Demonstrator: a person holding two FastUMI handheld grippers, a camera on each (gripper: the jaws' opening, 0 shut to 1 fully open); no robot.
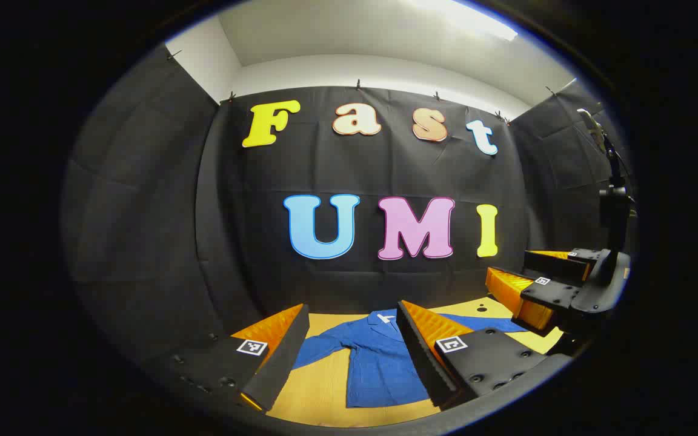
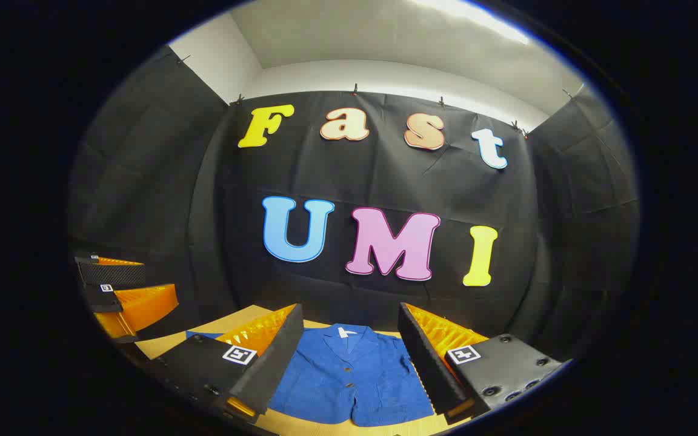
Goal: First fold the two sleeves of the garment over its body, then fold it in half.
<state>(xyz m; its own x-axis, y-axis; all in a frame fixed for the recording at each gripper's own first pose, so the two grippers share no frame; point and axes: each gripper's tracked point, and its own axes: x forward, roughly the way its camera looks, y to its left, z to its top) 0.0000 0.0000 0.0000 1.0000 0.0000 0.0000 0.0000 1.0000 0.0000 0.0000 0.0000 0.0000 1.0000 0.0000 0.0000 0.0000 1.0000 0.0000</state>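
Nearest the lens in the left gripper view, the left gripper (image 1: 352, 357) is seen with its two fingers spread wide apart and nothing held between them; beyond the gap the blue jacket (image 1: 379, 363) is laid flat on the yellow table (image 1: 319, 393), collar away, one sleeve (image 1: 319, 351) stretched out sideways. In the right gripper view, the right gripper (image 2: 349, 369) is likewise held agape and empty above the buttoned front of the jacket (image 2: 349, 375). The other gripper is also caught at the edge of each view, raised well clear of the cloth. The fabric is judged to be light, soft and limp, with a fine ribbed weave that should give grip rather than slide; it will sag and crease when lifted. Each sleeve is best pinched near the cuff, through a single layer, and carried across the body. No containers are seen on the table.
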